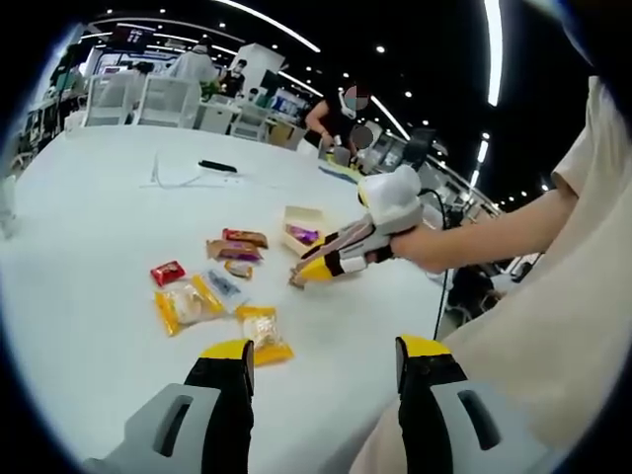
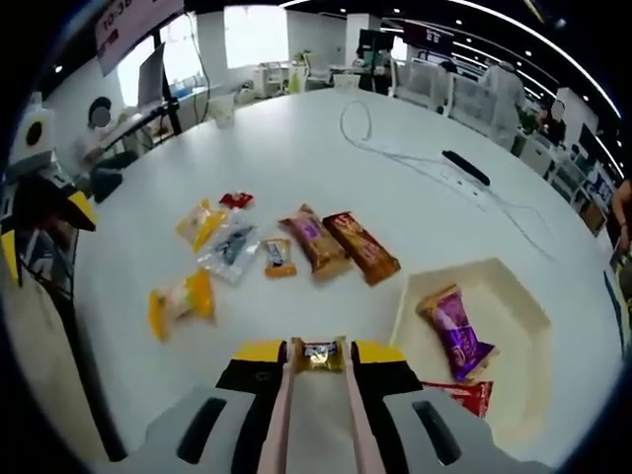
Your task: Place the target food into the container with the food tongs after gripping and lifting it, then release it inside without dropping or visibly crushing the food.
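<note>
While clamped on the tongs [image 2: 318, 405], the right gripper [image 2: 318, 357] holds a candy [image 2: 320, 356] crosswise — left gripper [image 1: 321, 360] open, empty.

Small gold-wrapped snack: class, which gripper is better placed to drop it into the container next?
Right. The right gripper holds the tongs, shut on the small gold-wrapped snack, beside the container. The left gripper is open and holds nothing.

A broad white table [image 2: 415, 207] carries scattered snack packets [image 2: 341, 242] beside a cream container [image 2: 513, 296]. A black remote [image 2: 464, 166] and white cable [image 2: 395, 158] lie farther back.
</note>
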Action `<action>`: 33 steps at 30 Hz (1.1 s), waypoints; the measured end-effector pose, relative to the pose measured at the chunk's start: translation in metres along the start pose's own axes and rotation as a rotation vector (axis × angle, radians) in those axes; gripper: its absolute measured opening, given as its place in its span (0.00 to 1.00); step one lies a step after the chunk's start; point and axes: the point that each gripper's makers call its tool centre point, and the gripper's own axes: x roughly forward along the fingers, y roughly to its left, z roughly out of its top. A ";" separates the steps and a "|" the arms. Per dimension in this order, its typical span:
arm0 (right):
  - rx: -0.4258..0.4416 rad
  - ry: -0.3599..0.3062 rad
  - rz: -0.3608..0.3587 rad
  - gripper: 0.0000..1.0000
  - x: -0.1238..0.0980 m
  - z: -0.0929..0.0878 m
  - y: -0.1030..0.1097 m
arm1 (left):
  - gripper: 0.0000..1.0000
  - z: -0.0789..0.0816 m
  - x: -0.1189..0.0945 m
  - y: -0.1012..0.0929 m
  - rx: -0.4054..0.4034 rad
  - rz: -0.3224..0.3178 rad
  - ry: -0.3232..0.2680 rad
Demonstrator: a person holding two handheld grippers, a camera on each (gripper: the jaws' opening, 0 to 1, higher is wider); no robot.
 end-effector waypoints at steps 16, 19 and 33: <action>-0.040 0.012 -0.025 0.21 0.003 0.000 -0.001 | 0.57 0.002 0.001 0.001 -0.007 -0.004 -0.002; -0.042 0.013 -0.025 0.21 0.003 0.000 -0.001 | 0.57 0.001 0.001 0.000 -0.005 -0.004 -0.002; 0.062 -0.023 -0.016 0.21 -0.014 0.000 -0.006 | 0.58 0.003 0.002 -0.004 -0.003 0.000 -0.009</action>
